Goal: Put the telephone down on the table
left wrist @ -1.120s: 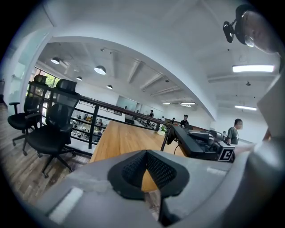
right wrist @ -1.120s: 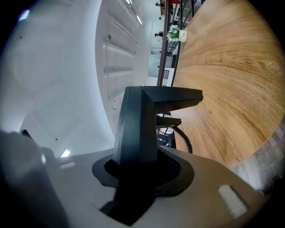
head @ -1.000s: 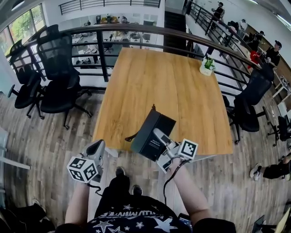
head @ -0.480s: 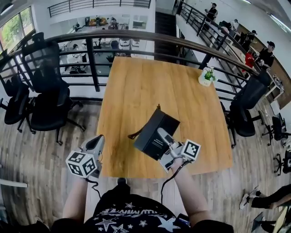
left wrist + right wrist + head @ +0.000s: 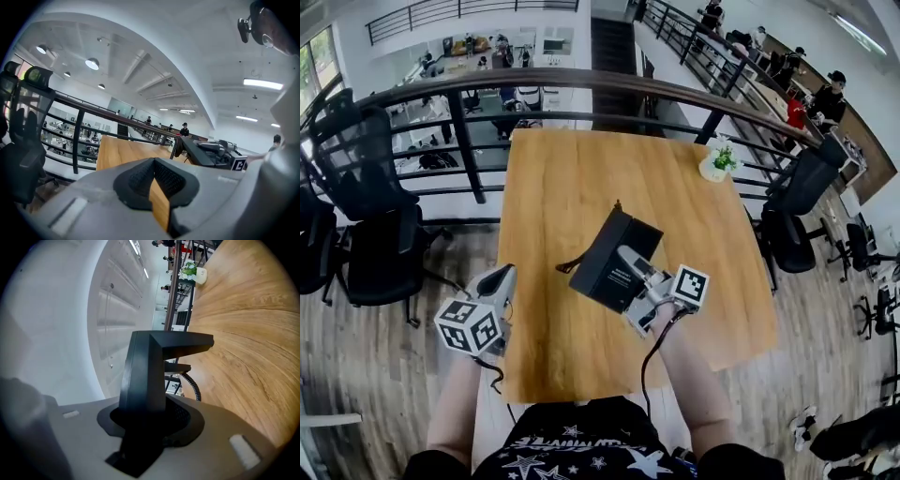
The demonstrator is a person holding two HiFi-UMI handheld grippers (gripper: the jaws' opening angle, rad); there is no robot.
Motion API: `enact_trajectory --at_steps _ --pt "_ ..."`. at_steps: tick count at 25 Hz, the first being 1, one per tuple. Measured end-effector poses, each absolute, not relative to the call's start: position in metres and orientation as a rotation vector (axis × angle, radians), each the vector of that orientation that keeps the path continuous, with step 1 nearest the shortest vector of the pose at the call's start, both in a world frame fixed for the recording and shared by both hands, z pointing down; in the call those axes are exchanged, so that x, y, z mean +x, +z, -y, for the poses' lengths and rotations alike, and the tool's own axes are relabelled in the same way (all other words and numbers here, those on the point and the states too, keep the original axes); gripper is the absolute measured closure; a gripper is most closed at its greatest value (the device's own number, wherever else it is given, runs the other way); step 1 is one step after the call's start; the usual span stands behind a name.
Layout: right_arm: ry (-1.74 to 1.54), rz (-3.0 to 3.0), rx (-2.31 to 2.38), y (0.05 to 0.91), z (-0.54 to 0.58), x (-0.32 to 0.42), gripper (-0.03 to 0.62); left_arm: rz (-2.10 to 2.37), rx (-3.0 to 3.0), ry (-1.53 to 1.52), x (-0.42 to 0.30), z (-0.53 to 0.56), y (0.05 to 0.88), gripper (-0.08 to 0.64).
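The telephone (image 5: 611,261) is a black boxy desk set with a coiled cord (image 5: 568,268) trailing off its left end. My right gripper (image 5: 628,264) is shut on it and holds it tilted in the air above the near half of the wooden table (image 5: 581,169). In the right gripper view the telephone (image 5: 149,365) stands up out of the gripper's (image 5: 150,423) pads, with the table (image 5: 243,348) beyond. My left gripper (image 5: 500,284) hangs at the table's left edge with its jaws together and nothing in them. From the left gripper (image 5: 153,171) the telephone (image 5: 202,152) shows at the right.
A small potted plant (image 5: 715,161) stands near the table's far right corner. A black railing (image 5: 459,141) runs behind the table. Office chairs (image 5: 366,216) stand at the left and more chairs (image 5: 797,216) at the right. Several people stand far back on the right.
The table has come nearer. Both grippers and the telephone were short of its near edge; now they are over its near part. The grip on the telephone is unchanged.
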State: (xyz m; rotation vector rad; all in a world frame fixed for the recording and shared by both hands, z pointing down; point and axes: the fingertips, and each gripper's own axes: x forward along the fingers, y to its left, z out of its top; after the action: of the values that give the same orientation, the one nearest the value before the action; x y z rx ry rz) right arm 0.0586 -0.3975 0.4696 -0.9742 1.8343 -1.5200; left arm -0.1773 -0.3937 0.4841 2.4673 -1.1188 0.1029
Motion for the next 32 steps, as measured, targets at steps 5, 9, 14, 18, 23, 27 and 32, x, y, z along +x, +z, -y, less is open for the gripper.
enact_trajectory --at_steps 5,9,14,18,23,27,32 --pt "-1.522 -1.869 -0.955 0.468 0.435 0.059 0.436 1.111 2.470 0.099 -0.162 0.432 0.482 0.557" --pt "-1.540 -1.895 -0.933 0.470 0.470 0.065 0.436 1.134 2.448 0.108 -0.151 0.463 0.485 0.557" --pt "-1.580 -1.931 -0.899 0.477 0.525 0.081 0.436 1.169 2.419 0.108 -0.130 0.506 0.483 0.557" --pt "-1.600 -1.972 -0.833 0.483 0.579 0.094 0.436 1.222 2.407 0.142 -0.112 0.549 0.483 0.557" --pt "-1.604 -2.056 -0.762 0.500 0.641 0.102 0.436 1.261 2.397 0.186 -0.098 0.593 0.494 0.557" --pt "-1.596 -2.135 -0.725 0.519 0.692 0.107 0.436 1.294 2.414 0.249 -0.090 0.627 0.512 0.557" --pt "-1.625 -2.140 -0.693 0.544 0.755 0.115 0.436 1.294 2.390 0.322 -0.079 0.664 0.552 0.557"
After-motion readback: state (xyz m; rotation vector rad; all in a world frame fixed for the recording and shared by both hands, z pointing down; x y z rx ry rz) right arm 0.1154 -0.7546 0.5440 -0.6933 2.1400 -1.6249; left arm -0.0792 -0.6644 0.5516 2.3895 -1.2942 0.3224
